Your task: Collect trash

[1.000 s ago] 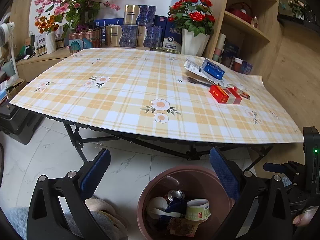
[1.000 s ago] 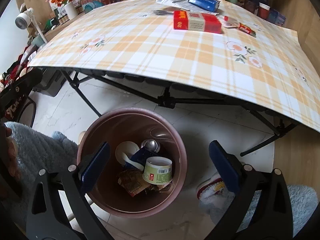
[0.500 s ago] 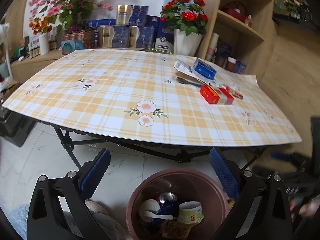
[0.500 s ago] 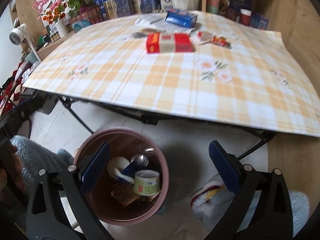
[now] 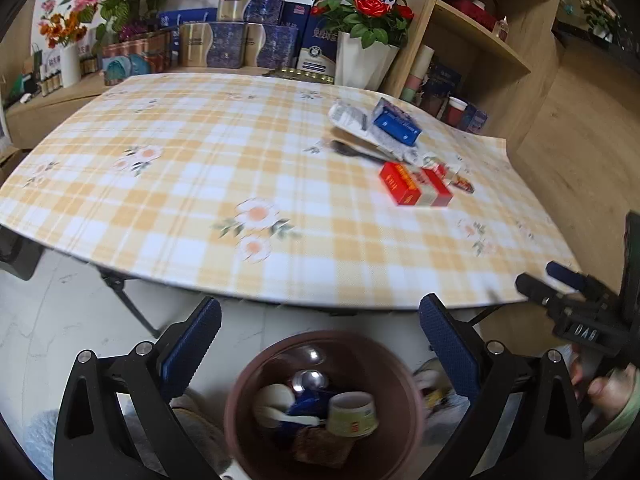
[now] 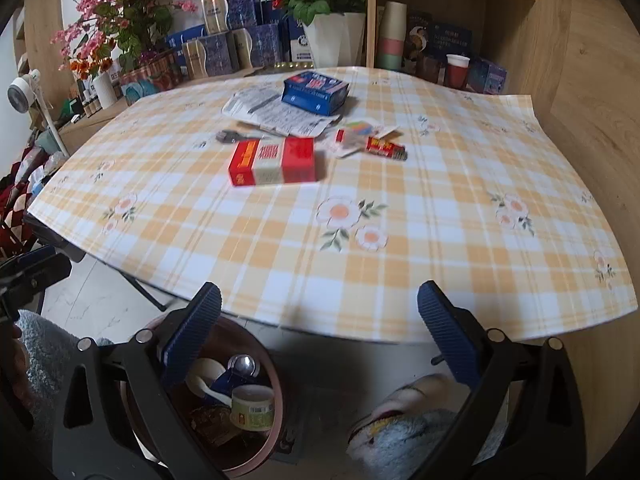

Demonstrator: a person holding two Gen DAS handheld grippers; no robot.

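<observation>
Left gripper (image 5: 320, 344): jaws wide apart, empty, above brown bin (image 5: 248, 428) on the floor.
Right gripper (image 6: 318, 332): jaws wide apart, empty, at the table's near edge.
Red box (image 6: 274, 161): flat on the table, long axis left to right.
Blue box (image 6: 315, 92): behind, on printed paper (image 6: 268, 114).
Table (image 6: 400, 216): yellow plaid cloth with flowers.
Room: wooden shelves (image 6: 460, 12), rose pot (image 6: 334, 42) behind.
Bin contents: cup (image 6: 253, 406), spoon, scraps.

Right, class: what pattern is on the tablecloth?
Orange-and-white plaid with flower motifs on the tablecloth; the right wrist view shows it best.
</observation>
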